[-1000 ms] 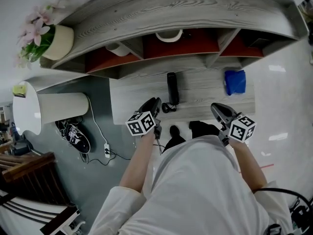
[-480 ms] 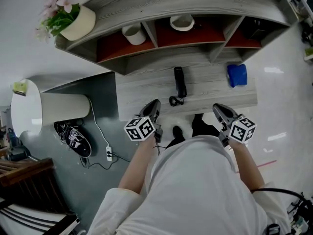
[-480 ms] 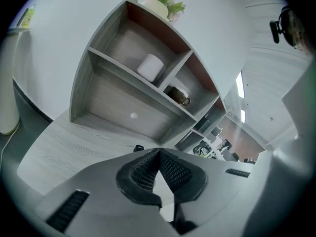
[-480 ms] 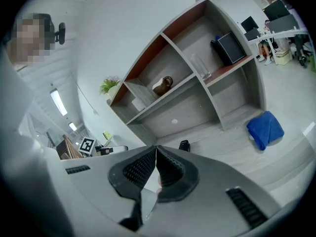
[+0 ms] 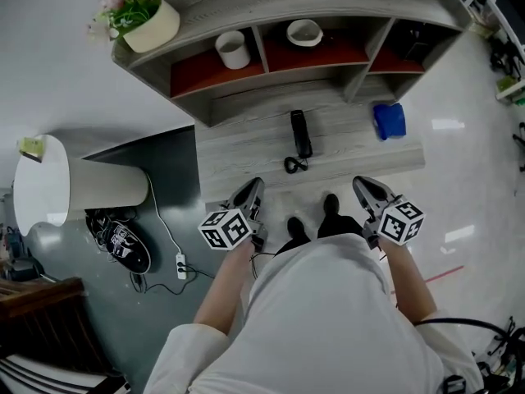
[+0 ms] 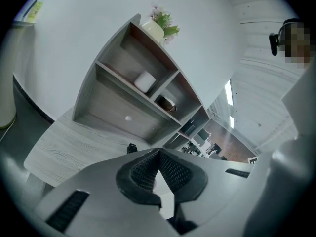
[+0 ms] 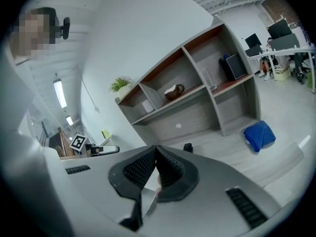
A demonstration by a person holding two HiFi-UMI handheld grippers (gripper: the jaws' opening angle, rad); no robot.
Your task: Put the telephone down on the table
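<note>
The black telephone (image 5: 300, 132) lies flat on the grey wooden table (image 5: 246, 150), its coiled cord (image 5: 290, 166) curled at its near end. Nothing touches it. My left gripper (image 5: 250, 194) hovers at the table's near edge, short of the phone and to its left, shut and empty. My right gripper (image 5: 367, 189) is held level with it on the right, also shut and empty. In the left gripper view the telephone (image 6: 132, 148) peeps out just beyond the closed fingertips. In the right gripper view the telephone (image 7: 187, 147) shows small past the jaws.
A blue cloth (image 5: 389, 121) lies at the table's right end. The shelf unit behind holds a white cup (image 5: 233, 49), a bowl (image 5: 304, 32) and a potted plant (image 5: 149, 19). To the left stand a round white table (image 5: 41, 189), shoes (image 5: 119, 240) and a power strip (image 5: 182, 263).
Both grippers have drawn back from over the table to its near edge as the person stepped back. The telephone stays lying where it was.
</note>
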